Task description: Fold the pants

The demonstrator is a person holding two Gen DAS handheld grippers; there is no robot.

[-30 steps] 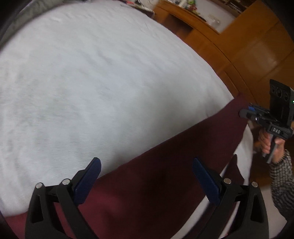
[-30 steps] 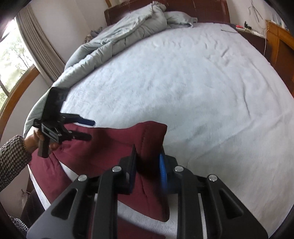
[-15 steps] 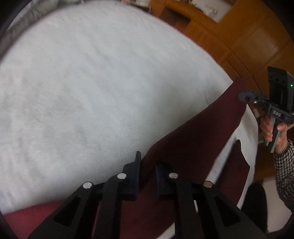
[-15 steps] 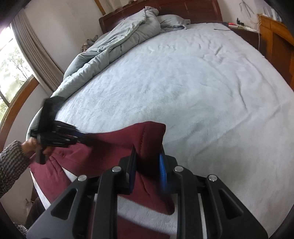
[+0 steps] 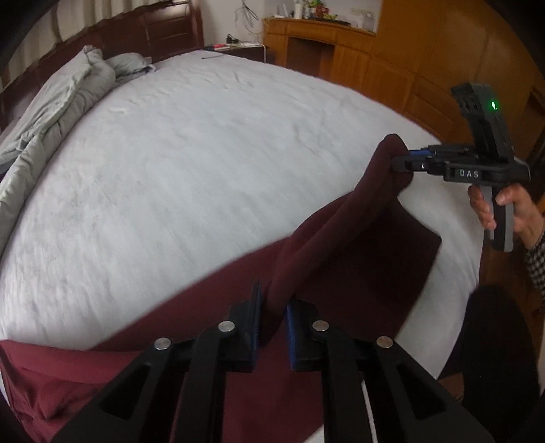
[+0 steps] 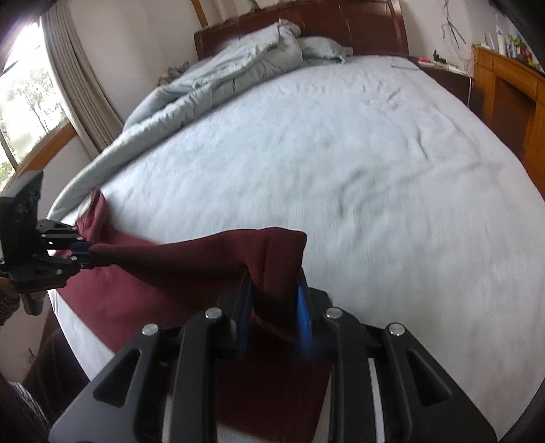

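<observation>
Dark red pants (image 5: pixel 340 265) lie along the near edge of a white bed (image 5: pixel 204 153). My left gripper (image 5: pixel 272 317) is shut on a raised fold of the pants' edge. My right gripper (image 6: pixel 272 300) is shut on another part of the same edge and holds it lifted above the bed. The right gripper also shows in the left wrist view (image 5: pixel 398 163) at the right, clamped on the cloth. The left gripper shows in the right wrist view (image 6: pixel 85 255) at the left. The pants (image 6: pixel 190 262) stretch between the two grippers; part hangs below.
A rumpled grey duvet (image 6: pixel 221 78) lies along the bed's far left side by the dark headboard (image 6: pixel 306 24). Wooden cabinets (image 5: pixel 391 68) stand to the right of the bed. A window with curtains (image 6: pixel 68 78) is at the left.
My left gripper went from open to shut on the pants' edge. Both grippers have since lifted the cloth off the bed, and the views tilted up toward the headboard.
</observation>
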